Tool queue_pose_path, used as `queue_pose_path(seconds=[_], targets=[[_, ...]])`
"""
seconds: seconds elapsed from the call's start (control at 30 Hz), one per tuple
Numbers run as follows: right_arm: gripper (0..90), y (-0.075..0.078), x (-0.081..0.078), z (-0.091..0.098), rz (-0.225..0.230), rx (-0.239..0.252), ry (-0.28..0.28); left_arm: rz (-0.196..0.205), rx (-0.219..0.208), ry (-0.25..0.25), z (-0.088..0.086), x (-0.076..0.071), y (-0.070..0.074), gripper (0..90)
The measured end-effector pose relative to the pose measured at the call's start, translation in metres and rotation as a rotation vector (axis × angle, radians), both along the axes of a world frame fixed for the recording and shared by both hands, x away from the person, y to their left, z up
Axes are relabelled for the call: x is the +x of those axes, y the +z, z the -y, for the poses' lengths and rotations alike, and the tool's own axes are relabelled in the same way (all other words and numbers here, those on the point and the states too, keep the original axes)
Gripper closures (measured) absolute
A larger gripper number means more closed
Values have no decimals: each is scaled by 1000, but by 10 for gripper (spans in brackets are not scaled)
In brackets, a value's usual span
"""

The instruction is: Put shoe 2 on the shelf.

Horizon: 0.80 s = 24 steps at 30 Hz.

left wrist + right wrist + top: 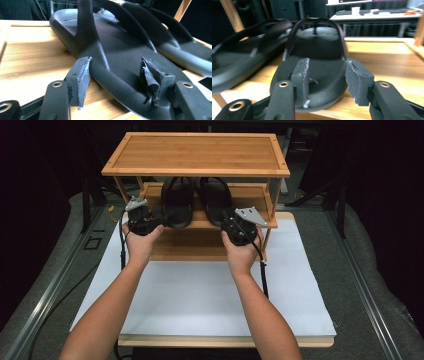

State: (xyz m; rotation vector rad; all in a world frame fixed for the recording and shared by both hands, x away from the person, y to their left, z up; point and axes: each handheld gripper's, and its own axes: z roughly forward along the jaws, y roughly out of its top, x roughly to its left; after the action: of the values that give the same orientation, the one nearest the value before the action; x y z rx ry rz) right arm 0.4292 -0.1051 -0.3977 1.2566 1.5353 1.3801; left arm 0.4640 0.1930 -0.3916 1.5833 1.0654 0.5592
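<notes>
Two black flip-flops lie side by side on the middle shelf point(252, 195) of a bamboo rack, heels toward me. My left gripper point(159, 218) sits at the heel of the left flip-flop point(177, 202). In the left gripper view its jaws point(115, 65) stand apart over that heel point(117, 50), one pad at the sole's outer edge and the other above the sole. My right gripper point(228, 221) is at the heel of the right flip-flop point(216, 200). In the right gripper view that heel point(317, 47) lies between the spread jaws point(327, 65), which are not pressing on it.
The rack's top shelf point(195, 152) overhangs the flip-flops, and a bottom shelf point(195, 245) lies under my hands. The rack stands on a white sheet point(200, 295) over a wooden board. Slanted side posts point(272, 200) frame the shelf. Dark grey floor surrounds the board.
</notes>
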Motion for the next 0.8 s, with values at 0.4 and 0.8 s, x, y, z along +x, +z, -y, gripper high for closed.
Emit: queue_pose_path(seconds=[0.4, 0.8], targets=[[538, -1, -13, -11, 9, 9, 86, 3, 21, -46, 9, 3, 2, 420], [545, -2, -14, -6, 16, 19, 115, -13, -3, -48, 16, 5, 2, 420]])
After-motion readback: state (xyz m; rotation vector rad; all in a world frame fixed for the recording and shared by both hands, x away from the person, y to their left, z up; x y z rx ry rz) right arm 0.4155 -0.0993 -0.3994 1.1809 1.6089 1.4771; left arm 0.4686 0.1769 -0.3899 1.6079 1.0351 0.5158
